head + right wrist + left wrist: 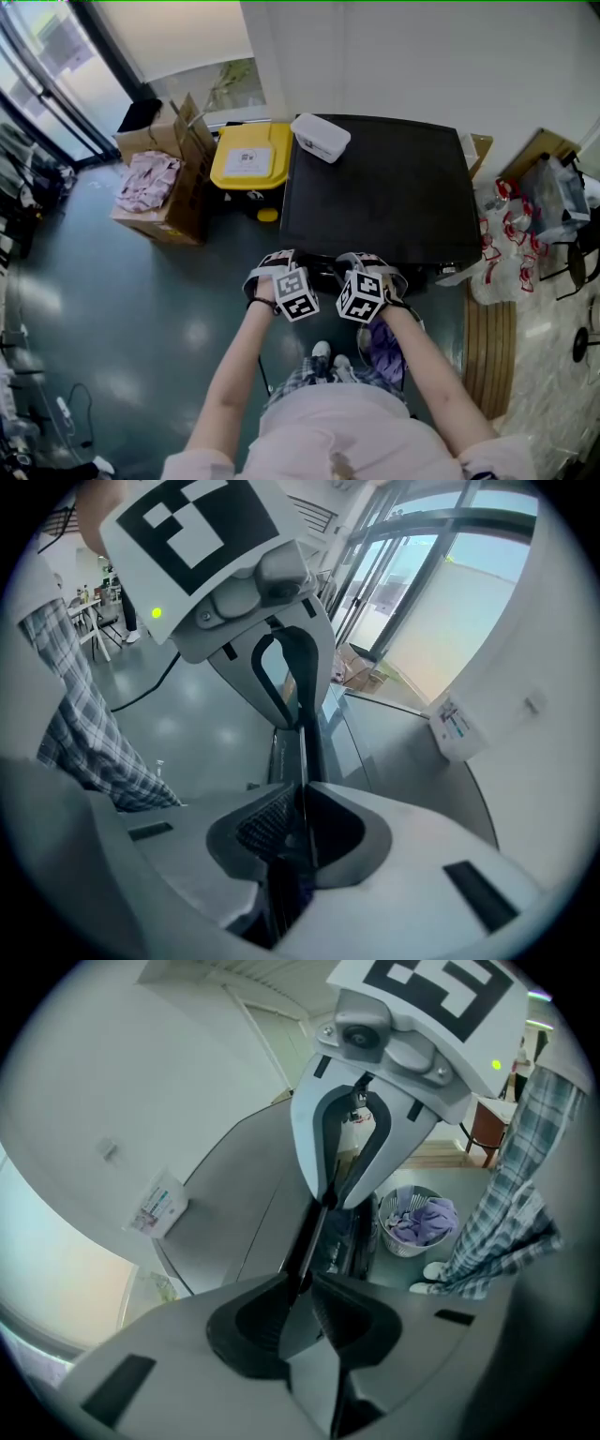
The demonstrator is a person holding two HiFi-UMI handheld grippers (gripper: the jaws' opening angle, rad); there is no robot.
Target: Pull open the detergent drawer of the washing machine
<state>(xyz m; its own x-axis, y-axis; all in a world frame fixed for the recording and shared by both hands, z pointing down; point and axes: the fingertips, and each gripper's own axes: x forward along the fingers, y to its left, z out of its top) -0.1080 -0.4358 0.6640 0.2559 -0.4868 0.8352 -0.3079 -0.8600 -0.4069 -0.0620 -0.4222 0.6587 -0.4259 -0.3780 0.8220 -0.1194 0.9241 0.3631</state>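
The detergent drawer belongs to the front face of the washing machine (375,187), below the near rim of its black top, and the head view does not show it. There my left gripper (292,272) and right gripper (361,274) sit close together at that near rim. A white box (321,137) lies on the top's far left corner, and a yellow bin (249,157) stands to the machine's left.

In the left gripper view my jaws are nearly together, pinching a thin dark front edge (309,1237) that runs on to the right gripper ahead. A basket (417,1221) of purple laundry stands beyond.

In the right gripper view those jaws likewise press onto that edge. Whether it is the drawer's lip I cannot tell.
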